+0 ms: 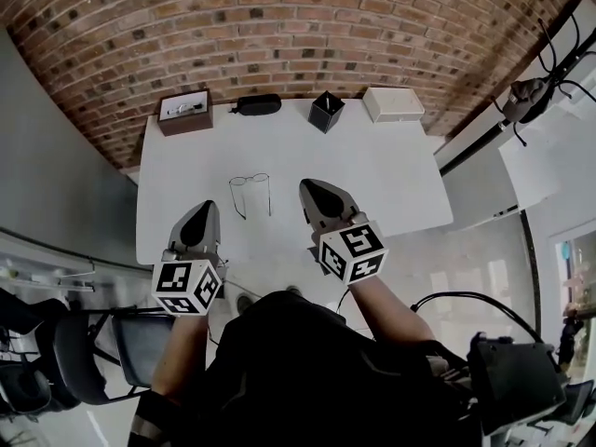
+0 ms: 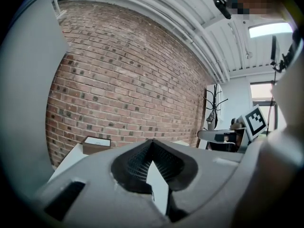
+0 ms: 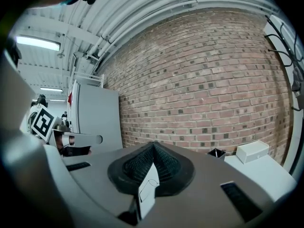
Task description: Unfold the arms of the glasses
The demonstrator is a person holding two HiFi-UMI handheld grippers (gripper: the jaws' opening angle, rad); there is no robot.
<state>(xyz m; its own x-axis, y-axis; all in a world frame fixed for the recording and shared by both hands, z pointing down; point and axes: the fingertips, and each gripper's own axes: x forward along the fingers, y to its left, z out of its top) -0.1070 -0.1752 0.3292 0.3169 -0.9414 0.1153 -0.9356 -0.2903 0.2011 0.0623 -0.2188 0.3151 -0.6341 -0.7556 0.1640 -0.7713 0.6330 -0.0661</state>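
Glasses (image 1: 250, 194), arms open, lie on white table (image 1: 372, 170); box (image 1: 183, 112) label illegible.

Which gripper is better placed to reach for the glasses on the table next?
Right, narrowly. The right gripper has its tip level with the glasses, just beside them. The left gripper hangs further back. Both are shut and empty.

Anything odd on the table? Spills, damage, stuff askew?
Nothing stands out. The glasses lie on the table, clear of the left gripper and right gripper, both shut. Brown box, black case, black holder and white box line the far edge.
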